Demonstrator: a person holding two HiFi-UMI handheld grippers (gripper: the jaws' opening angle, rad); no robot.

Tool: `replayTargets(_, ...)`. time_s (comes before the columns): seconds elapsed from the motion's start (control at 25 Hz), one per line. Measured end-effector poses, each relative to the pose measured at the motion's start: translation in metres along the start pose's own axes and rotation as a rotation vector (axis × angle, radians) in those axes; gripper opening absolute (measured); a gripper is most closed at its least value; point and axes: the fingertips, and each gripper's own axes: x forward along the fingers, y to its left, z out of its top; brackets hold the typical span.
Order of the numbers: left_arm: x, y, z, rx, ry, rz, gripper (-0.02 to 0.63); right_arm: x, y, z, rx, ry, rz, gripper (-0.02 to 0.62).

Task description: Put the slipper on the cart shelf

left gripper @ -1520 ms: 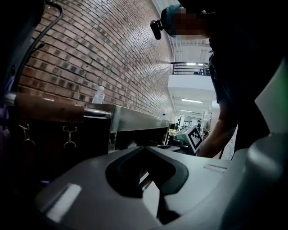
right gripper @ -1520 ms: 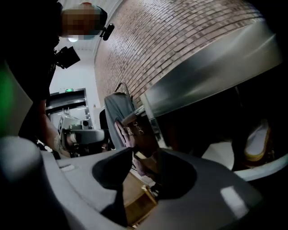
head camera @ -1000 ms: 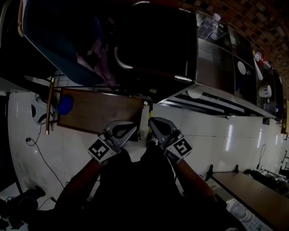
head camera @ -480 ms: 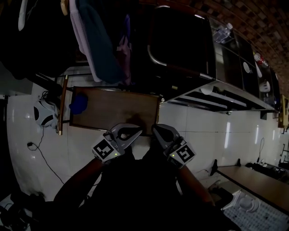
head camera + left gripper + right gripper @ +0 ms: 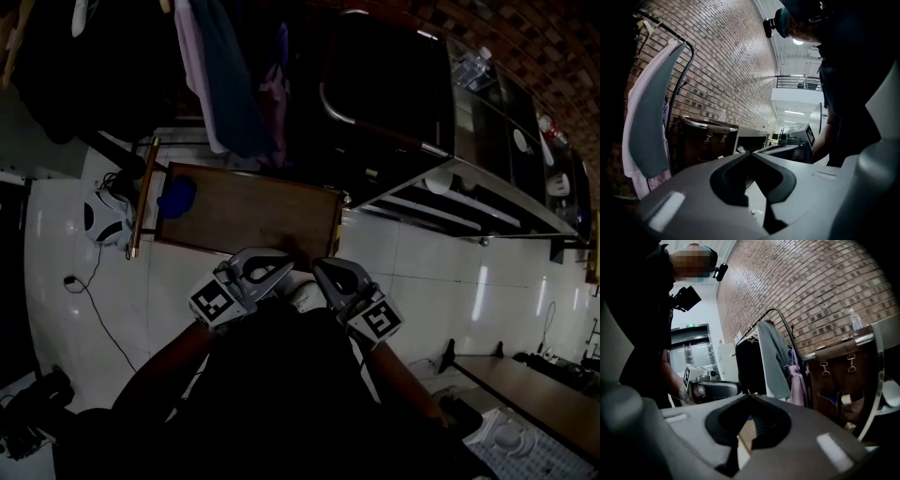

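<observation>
A white tiled floor [image 5: 450, 272] fills the head view, which is very dim. At the right stands the metal cart [image 5: 469, 202], with its slatted shelf facing the floor space and small pale things on its far shelves. A rack of hanging clothes [image 5: 220, 75] is at the far left. Between rack and cart a low brown wooden counter [image 5: 253, 211] sits on the floor, its right end close to the cart. The left gripper [image 5: 289, 266] and the right gripper [image 5: 317, 268] are held side by side over the near edge of that counter, near each other but apart. The left gripper view shows its fingers [image 5: 736, 161] pressed together at the tips with nothing between them. The right gripper view shows the same, its fingers [image 5: 764, 404] together and empty. A blue thing that looks like the slipper [image 5: 176, 197] lies at the counter's left end, well apart from both grippers and from the cart.
</observation>
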Motion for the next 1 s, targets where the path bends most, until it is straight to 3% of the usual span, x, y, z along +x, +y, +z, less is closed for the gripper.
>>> replayTargets(0.32,-0.02,-0.009,0.004,0.031,0.037,0.087,0.003,-0.009,0.012,-0.001,-0.036,0.01,0.056,0.002)
replayTargets(1.0,-0.086,0.02,0.009,0.011,0.001,-0.035,0.003,0.066,0.072,0.015,-0.037,0.029,-0.018,0.002)
